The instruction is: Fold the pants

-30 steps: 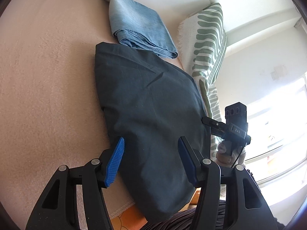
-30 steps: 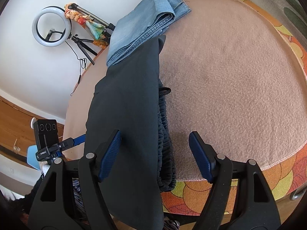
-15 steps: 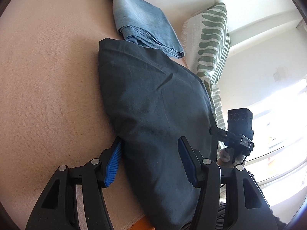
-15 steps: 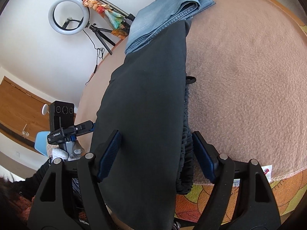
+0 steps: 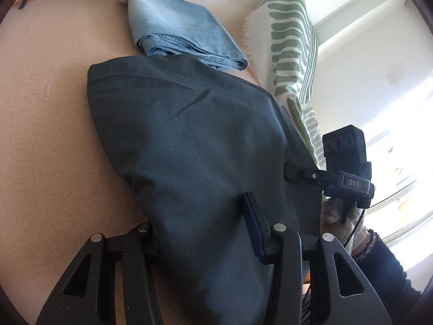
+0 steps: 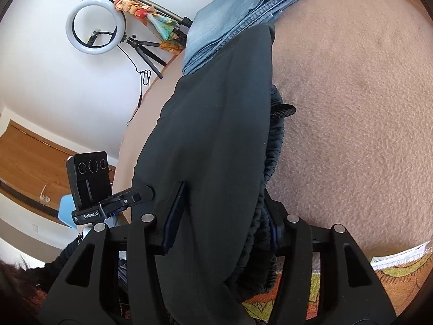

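Observation:
Dark grey pants [image 5: 189, 140] lie folded lengthwise on a pink blanket [image 5: 48, 135], their near end hanging over the edge. My left gripper [image 5: 201, 233] is open, its jaws astride the near side of the pants; cloth hides the left finger. In the right wrist view the pants [image 6: 213, 140] show an elastic waistband [image 6: 266, 205] along the right edge. My right gripper [image 6: 224, 216] is open, its jaws astride the waistband end, cloth between them.
Folded light blue jeans [image 5: 176, 32] lie beyond the pants' far end, also in the right wrist view [image 6: 243, 13]. A green-striped white cloth [image 5: 292, 54] hangs at the right. A ring light on a tripod [image 6: 94, 27] stands by the wall.
Both grippers have moved forward and down onto the pants, so the cloth now lies between the jaws of each. The jaws stay open.

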A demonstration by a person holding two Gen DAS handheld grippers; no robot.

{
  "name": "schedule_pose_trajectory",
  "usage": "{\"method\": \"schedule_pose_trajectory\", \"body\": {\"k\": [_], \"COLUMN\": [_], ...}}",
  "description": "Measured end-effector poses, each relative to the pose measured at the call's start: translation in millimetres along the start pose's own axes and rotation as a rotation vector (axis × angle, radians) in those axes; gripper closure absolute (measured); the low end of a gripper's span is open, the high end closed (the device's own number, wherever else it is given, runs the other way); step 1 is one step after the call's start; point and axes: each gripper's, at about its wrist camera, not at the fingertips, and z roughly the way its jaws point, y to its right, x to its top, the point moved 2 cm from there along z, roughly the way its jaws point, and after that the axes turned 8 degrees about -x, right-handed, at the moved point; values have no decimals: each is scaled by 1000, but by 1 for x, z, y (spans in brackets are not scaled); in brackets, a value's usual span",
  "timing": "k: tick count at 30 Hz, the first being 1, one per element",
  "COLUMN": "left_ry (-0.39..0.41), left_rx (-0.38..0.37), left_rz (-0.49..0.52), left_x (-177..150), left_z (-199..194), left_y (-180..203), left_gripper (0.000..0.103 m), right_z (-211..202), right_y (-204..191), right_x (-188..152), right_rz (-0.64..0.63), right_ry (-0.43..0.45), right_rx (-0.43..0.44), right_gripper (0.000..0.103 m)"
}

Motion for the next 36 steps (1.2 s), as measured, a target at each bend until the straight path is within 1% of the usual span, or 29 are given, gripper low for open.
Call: {"method": "schedule_pose_trajectory", "body": {"k": [4,6,7,8,11,18,20,24,31,36], "left_ry": [3,9,16,22,30,62,73,74,89,103], "left_rx": [44,55,56,55,49,23,6,2,-12,-33], "left_rz": [59,84,97,111,153,224,240,255,256,244], "left_x": [-2,-2,-2,-2,-2,0,2,2,1,1], "left_z": [1,0,-1,-2,-4,-12,-15,-18,-25,-37], "left_y": [5,7,9,10,15,28,33,37,39,36], "left_gripper": [68,73,77,81,85,93,93,94,94,95], "right_z": [-5,-8,-9,-10,-15,-28,-30,-31,-33,-35], "right_y": [-7,-14,-19,-23,-34,-64,-76,-92,-103,-123], "right_x": [-1,-1,0,0,1,0,-3,-7,-11,-16], "right_rz": [-46,-79,-94,-109,-145,-232,-276,-323,-332,-375], "right_ry": [14,24,30,35,48,88,98,102,116,132], "right_rx": [-46,-88,-111,-131,-187,-289,-310,-344,-368,-400], "right_gripper": [61,63,64,65,67,72,73,74,75,75]}}
